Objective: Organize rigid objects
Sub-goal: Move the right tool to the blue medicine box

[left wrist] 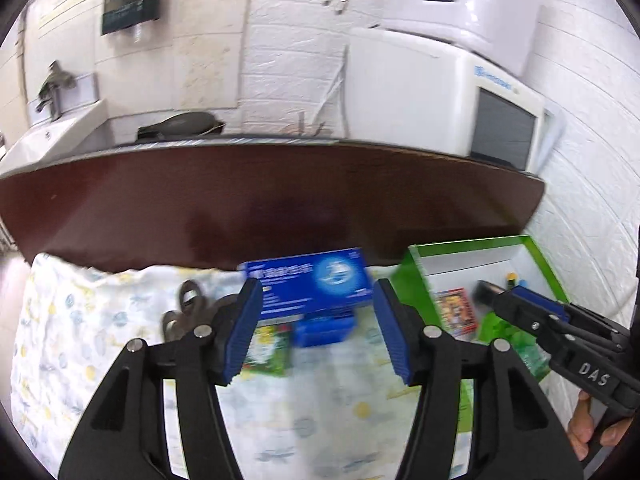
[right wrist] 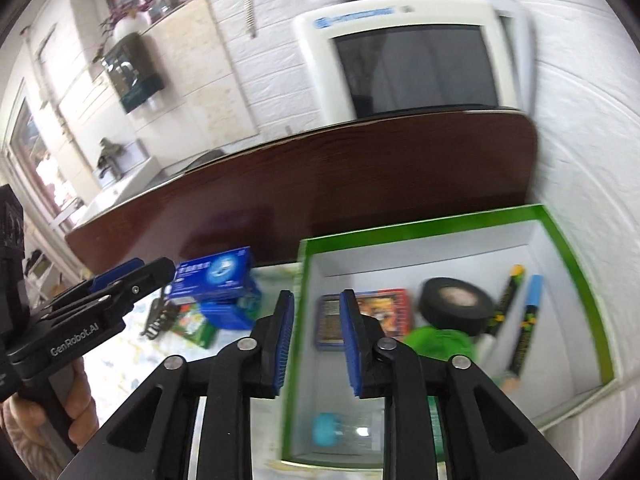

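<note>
A blue box (left wrist: pixel 308 286) rests on a smaller blue box (left wrist: pixel 326 328) on the patterned cloth (left wrist: pixel 100 340); the pair also shows in the right wrist view (right wrist: pixel 218 274). My left gripper (left wrist: pixel 316 320) is open and empty, just short of the blue boxes. Dark metal pliers (left wrist: pixel 188 308) and a green packet (left wrist: pixel 268 350) lie beside them. My right gripper (right wrist: pixel 316 344) is open and empty, over the left edge of the green-rimmed box (right wrist: pixel 576 280), which holds a black tape roll (right wrist: pixel 456 300), markers (right wrist: pixel 528 308), a red card pack (right wrist: pixel 384 308) and a green item (right wrist: pixel 436 342).
A dark wooden board (left wrist: pixel 260 200) stands behind the cloth. A white monitor (right wrist: pixel 416 60) sits behind it against a white brick wall. A sink with a tap (left wrist: pixel 52 92) is far left. A blue-capped clear item (right wrist: pixel 326 428) lies at the box's near end.
</note>
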Tool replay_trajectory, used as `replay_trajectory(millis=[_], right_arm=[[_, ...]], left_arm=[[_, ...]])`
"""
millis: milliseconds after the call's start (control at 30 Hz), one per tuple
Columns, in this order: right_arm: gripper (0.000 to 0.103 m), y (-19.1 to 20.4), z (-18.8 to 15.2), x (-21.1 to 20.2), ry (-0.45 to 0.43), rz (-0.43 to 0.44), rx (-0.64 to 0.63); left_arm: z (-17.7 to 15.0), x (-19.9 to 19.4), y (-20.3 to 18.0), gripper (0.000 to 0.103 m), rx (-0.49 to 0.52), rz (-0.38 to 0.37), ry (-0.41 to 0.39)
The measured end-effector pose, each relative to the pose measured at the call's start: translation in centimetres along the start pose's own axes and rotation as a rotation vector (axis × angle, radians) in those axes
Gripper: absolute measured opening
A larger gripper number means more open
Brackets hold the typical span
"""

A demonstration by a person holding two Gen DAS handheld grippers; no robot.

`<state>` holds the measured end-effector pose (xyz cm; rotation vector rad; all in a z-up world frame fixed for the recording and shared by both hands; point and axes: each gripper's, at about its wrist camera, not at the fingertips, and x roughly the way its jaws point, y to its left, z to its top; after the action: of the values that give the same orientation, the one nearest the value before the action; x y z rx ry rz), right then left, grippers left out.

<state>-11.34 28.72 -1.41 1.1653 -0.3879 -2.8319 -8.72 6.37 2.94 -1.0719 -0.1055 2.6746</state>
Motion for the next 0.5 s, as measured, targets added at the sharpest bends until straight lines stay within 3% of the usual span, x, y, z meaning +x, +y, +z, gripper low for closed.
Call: replay_trajectory(millis=[200,400,500], right_arm=[[0.034,4.4,-0.1,2.8,0.049,0.057,-0.025],[0.034,6.7,0.4,5.5,0.112,0.068,0.025],[0.048,7.3,0.8,6.4,0.132,0.059,0.047]], left_arm=[[-1.5,0.9,4.9,0.056,-0.023,-0.007,0.036],[-2.7,2.6,5.4,0.059,0.063,-0.070,0.042],[-2.9,3.3,5.2,0.060,0.091,-0.086,0.049]])
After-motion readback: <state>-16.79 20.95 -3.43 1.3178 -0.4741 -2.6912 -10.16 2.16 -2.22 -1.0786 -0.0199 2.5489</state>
